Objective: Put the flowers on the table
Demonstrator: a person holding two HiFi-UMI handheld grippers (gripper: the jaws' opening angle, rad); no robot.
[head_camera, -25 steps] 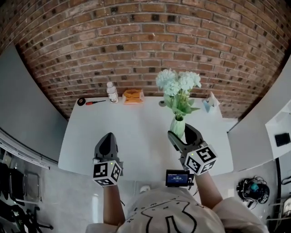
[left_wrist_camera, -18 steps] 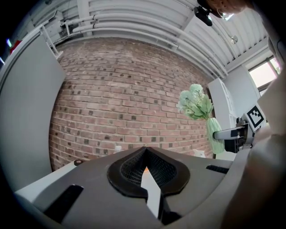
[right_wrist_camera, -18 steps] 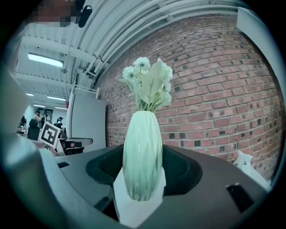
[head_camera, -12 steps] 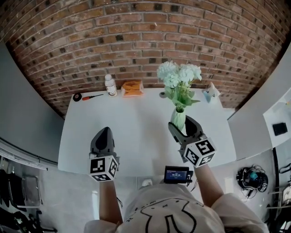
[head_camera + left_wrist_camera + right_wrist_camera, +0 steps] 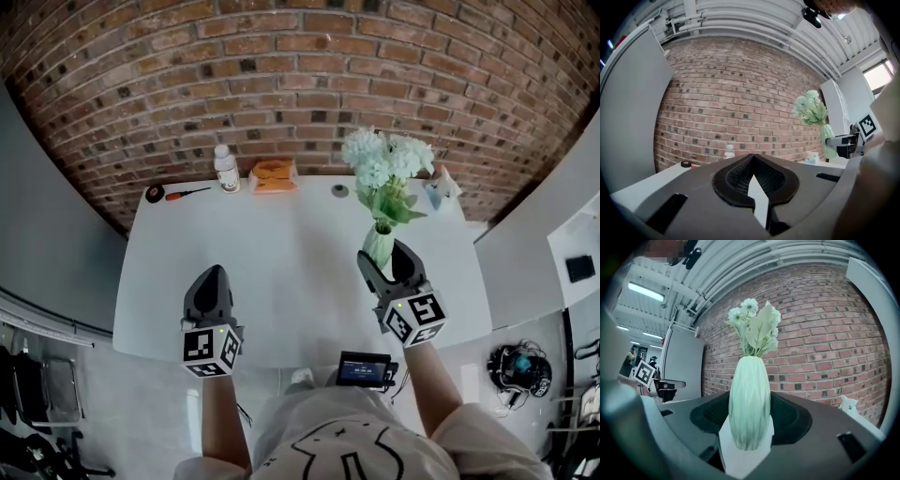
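Between R gripper (image 5: 382,255) jaws, green vase (image 5: 749,401) w/ pale flowers (image 5: 386,164); table (image 5: 253,272) beneath

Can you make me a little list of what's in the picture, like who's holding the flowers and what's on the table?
Flowers: pale, standing upright in a light green vase
Right hand-held gripper: closed on the vase
Left hand-held gripper: shut, holding nothing
Table: white, next to a brick wall
At the table's far edge: bottle, screwdriver
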